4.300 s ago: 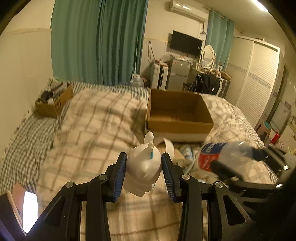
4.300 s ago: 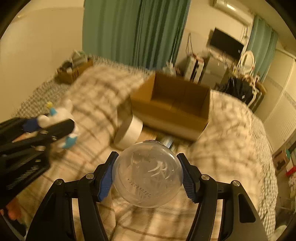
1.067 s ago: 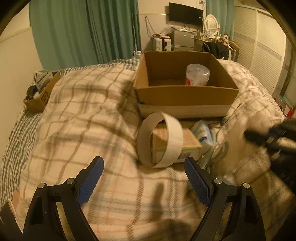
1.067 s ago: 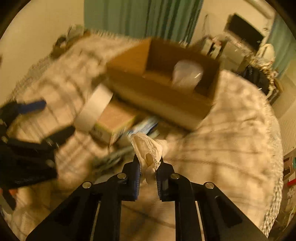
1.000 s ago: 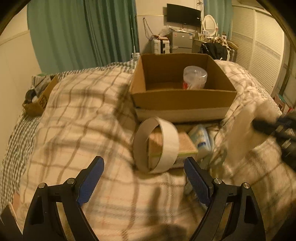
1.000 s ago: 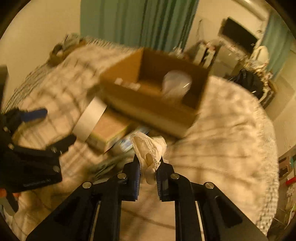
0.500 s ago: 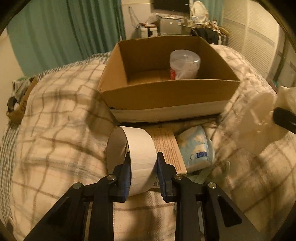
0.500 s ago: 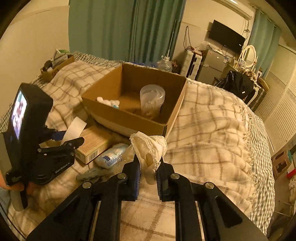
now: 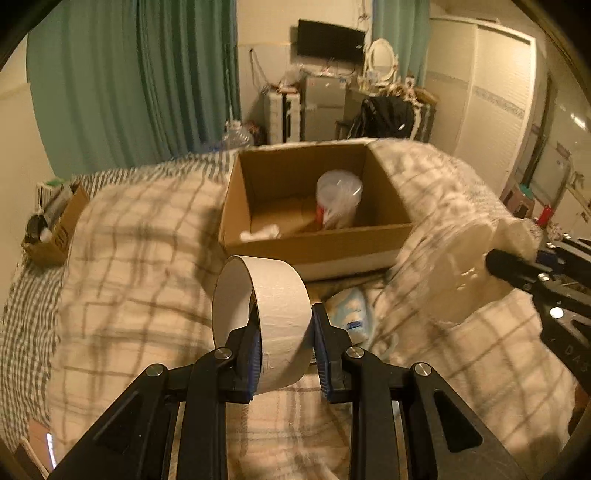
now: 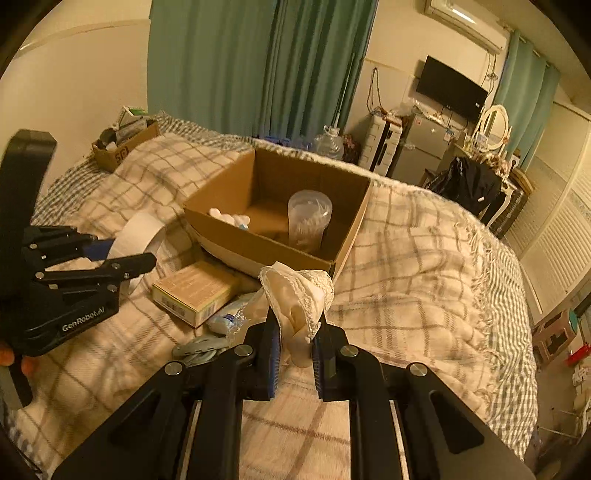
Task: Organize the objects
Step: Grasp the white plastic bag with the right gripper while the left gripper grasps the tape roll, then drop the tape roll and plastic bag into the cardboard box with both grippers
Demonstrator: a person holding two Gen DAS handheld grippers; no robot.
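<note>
A bed spread with a cream plaid blanket (image 10: 424,258) fills the foreground, a grey checked sheet (image 9: 22,314) showing at its edge. Teal curtains (image 10: 236,66) hang against cream walls (image 10: 74,74). A wall-mounted television (image 10: 451,92) sits above a cluttered dresser with an oval mirror (image 10: 495,127). White louvred wardrobe doors (image 9: 491,103) line the far side. What looks like an air conditioner (image 10: 465,18) is mounted high. The light is warm and dim.

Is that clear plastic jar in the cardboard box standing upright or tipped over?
Upright. The clear plastic jar stands on its base inside the cardboard box, top facing up, in both views.
</note>
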